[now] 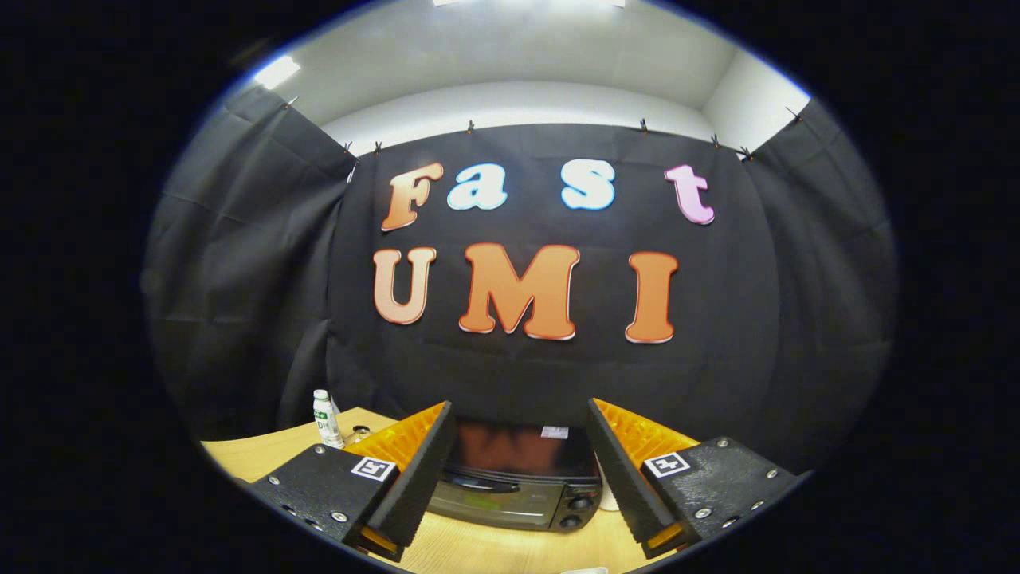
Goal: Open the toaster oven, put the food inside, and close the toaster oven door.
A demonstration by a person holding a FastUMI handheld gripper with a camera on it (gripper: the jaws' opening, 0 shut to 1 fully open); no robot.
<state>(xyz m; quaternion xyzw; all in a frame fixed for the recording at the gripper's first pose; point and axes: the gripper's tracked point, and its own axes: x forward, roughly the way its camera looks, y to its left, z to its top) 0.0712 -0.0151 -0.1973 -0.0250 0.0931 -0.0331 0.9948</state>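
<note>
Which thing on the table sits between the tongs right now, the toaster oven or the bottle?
The toaster oven, door shut, between the open tongs. The bottle stands off beyond the left finger.

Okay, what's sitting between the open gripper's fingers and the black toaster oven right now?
Nothing: in the gripper view, bare wooden table runs from the open gripper to the black toaster oven, door shut.
</note>
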